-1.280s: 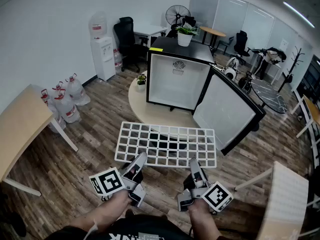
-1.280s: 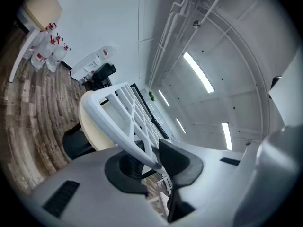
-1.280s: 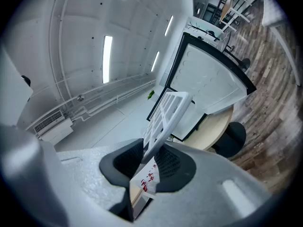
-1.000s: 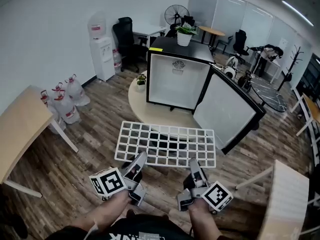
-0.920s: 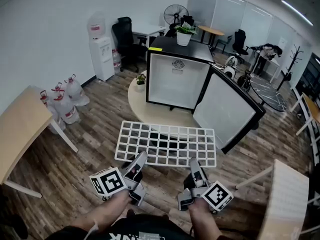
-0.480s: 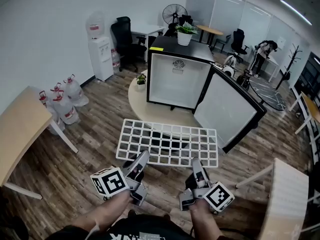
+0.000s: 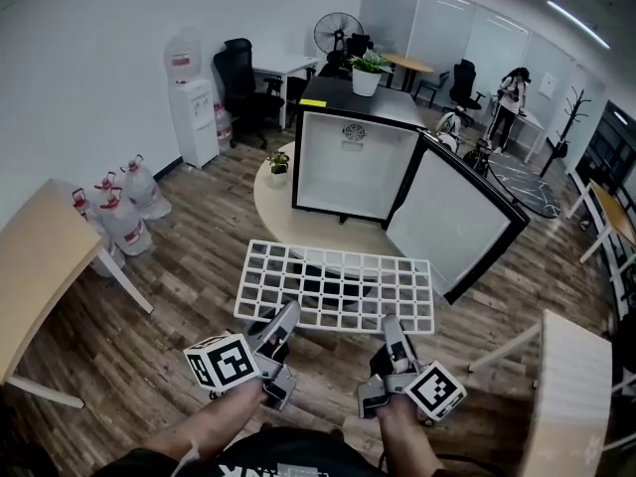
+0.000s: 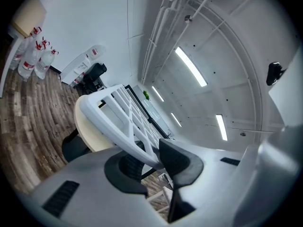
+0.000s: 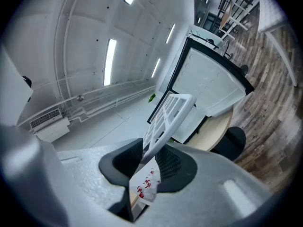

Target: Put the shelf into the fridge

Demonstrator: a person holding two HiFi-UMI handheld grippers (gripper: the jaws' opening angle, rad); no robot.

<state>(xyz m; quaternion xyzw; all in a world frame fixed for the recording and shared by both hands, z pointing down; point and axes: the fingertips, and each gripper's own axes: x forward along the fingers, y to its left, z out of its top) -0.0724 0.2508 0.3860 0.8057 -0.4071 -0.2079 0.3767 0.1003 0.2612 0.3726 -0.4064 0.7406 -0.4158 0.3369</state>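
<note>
While the shelf is clamped by its near long edge in the left gripper and right gripper, the open fridge is seen straight beyond.

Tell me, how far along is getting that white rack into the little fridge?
Done: the door of the fridge stands open, and the shelf is off the floor, its near edge clamped by the left gripper and the right gripper. In hand: it is held level, short of the fridge. Left: bring it to the opening and slide it inside.
</note>
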